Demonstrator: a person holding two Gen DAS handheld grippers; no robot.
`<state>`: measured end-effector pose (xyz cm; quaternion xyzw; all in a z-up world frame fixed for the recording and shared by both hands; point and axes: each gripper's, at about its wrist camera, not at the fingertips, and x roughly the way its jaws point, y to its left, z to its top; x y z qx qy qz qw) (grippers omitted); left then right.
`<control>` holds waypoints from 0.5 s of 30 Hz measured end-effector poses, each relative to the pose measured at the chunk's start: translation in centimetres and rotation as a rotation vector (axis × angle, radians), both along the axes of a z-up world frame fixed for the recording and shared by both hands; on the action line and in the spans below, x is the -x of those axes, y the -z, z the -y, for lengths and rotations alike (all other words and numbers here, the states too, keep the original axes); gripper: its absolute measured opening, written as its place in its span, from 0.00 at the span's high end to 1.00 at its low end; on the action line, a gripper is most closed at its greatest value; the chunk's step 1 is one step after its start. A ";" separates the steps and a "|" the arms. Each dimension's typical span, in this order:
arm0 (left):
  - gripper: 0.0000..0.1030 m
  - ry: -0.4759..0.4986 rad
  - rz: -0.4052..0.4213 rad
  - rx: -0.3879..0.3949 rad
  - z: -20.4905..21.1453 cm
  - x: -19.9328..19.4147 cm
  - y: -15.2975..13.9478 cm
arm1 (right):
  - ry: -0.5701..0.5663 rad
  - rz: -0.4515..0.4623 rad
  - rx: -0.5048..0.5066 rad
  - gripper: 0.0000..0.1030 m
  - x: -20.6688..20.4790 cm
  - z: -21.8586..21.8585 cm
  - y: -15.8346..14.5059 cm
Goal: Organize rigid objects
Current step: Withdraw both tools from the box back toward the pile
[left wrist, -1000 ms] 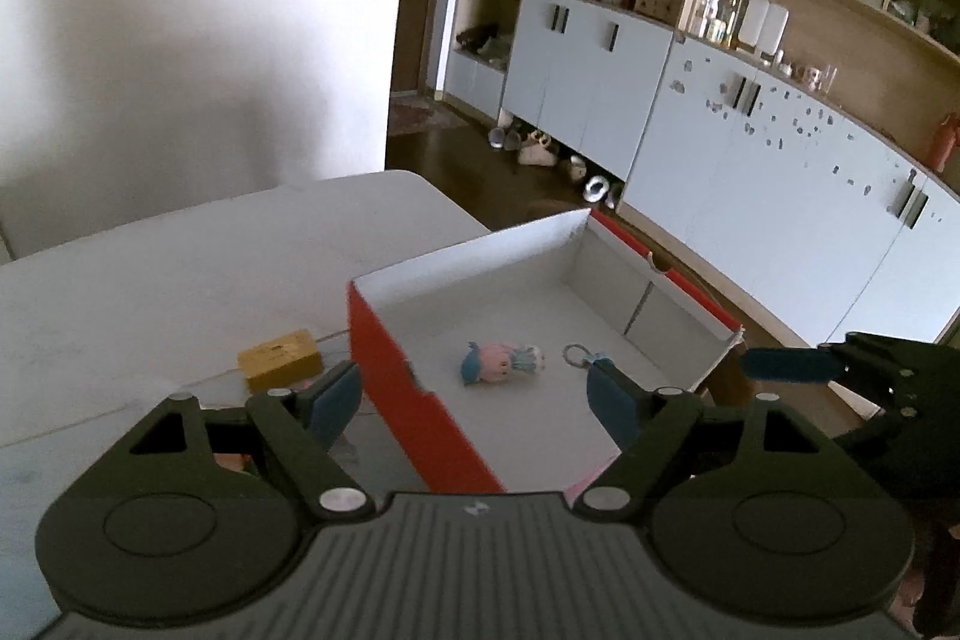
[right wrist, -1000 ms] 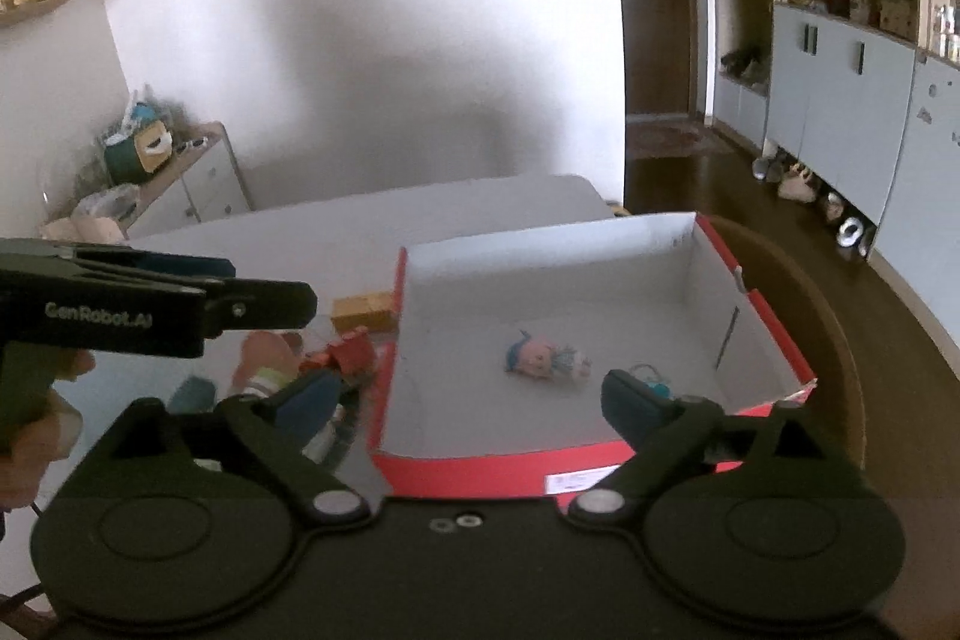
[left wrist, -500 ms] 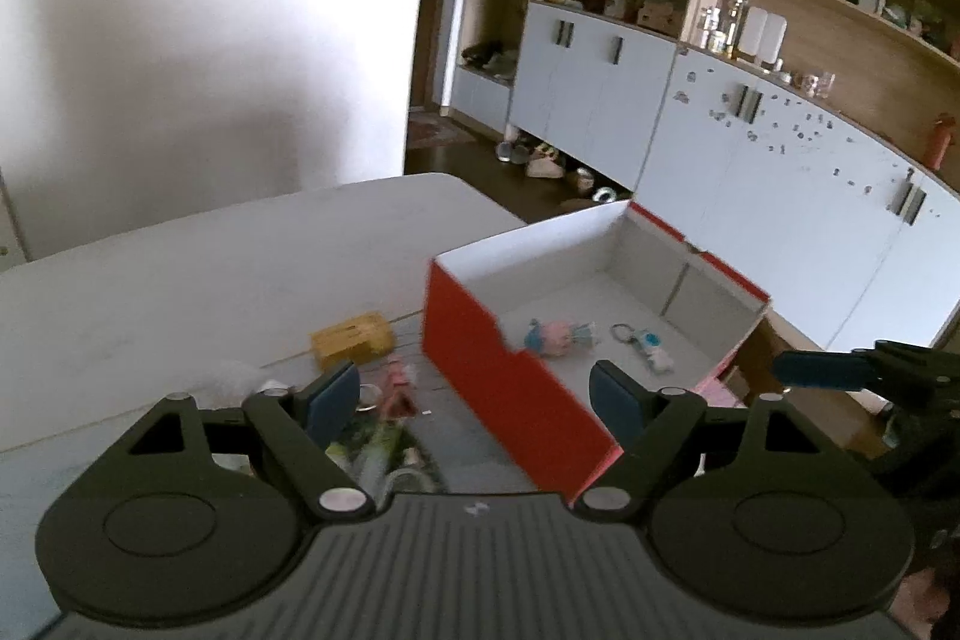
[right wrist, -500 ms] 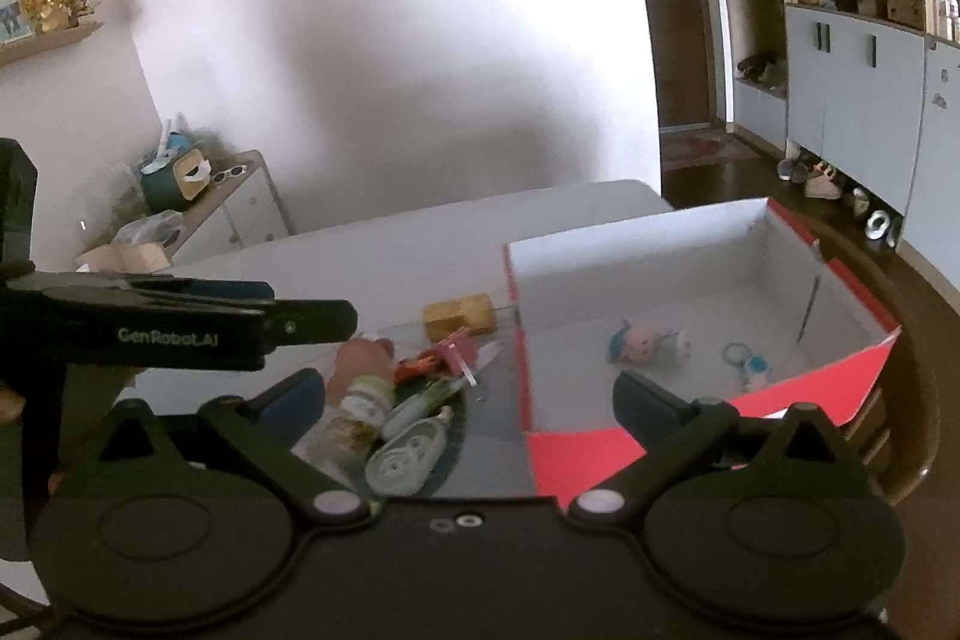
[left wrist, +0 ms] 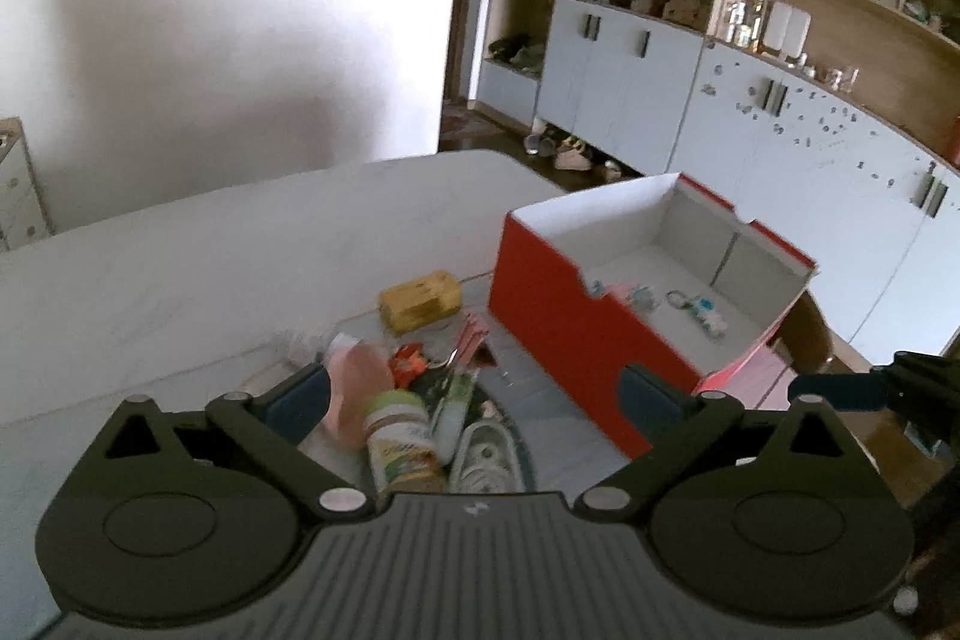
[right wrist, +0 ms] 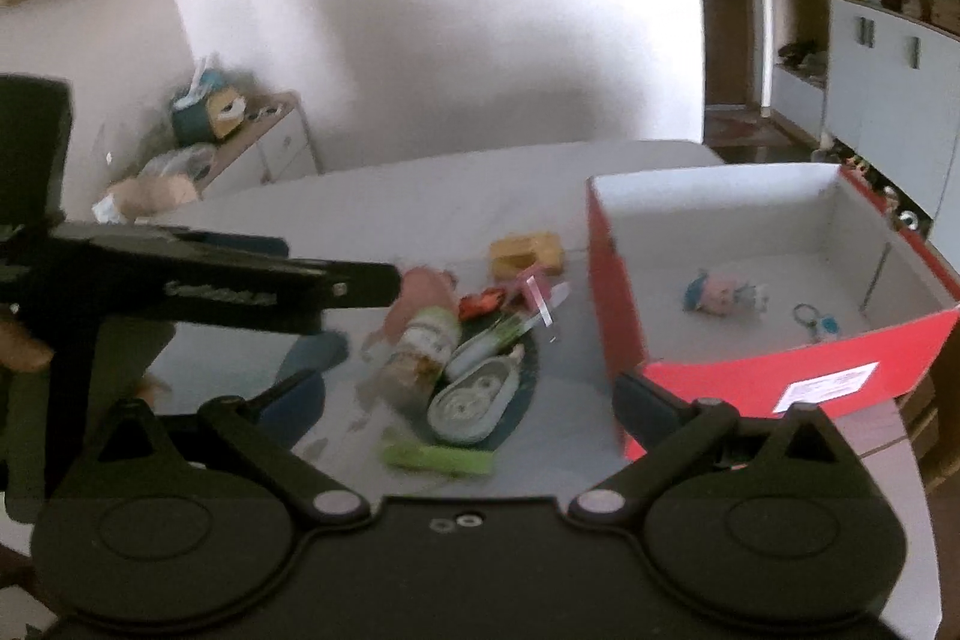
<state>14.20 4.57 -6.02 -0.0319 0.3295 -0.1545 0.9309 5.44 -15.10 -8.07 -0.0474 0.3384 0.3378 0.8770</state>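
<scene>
Left wrist view: left gripper [left wrist: 474, 391] is hovering with jaws spread wide and empty; the pile of small items [left wrist: 414, 400] is lying on the table [left wrist: 180, 268] between them, near the left jaw. The red box [left wrist: 576, 334] is standing to the right.

Right wrist view: right gripper [right wrist: 468, 394] is hanging released, pile [right wrist: 462, 364] sitting between its jaws, box [right wrist: 750, 376] at right holding a doll [right wrist: 723, 292].

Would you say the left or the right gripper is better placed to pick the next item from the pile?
Probably left: the left gripper is open with the pile's bottle between its fingers, while the right gripper sits nearer the red box.
</scene>
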 end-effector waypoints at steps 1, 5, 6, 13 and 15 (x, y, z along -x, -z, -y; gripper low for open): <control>0.00 -0.008 -0.010 -0.008 -0.1 -0.1 0.4 | -0.010 -0.006 0.005 0.01 0.0 -0.3 0.3; 0.00 -0.032 -0.103 0.043 -1.0 -1.2 2.3 | -0.037 -0.025 0.020 0.01 0.0 -1.4 1.4; 0.00 -0.041 -0.126 0.066 -1.4 -1.4 2.8 | -0.045 -0.027 0.027 0.01 0.0 -1.8 1.7; 0.00 -0.094 -0.148 0.044 -2.1 -3.1 5.4 | -0.097 -0.045 0.093 0.02 -0.9 -3.6 4.5; 0.00 -0.109 -0.159 0.035 -2.1 -3.8 6.2 | -0.114 -0.045 0.114 0.03 -1.2 -4.1 5.2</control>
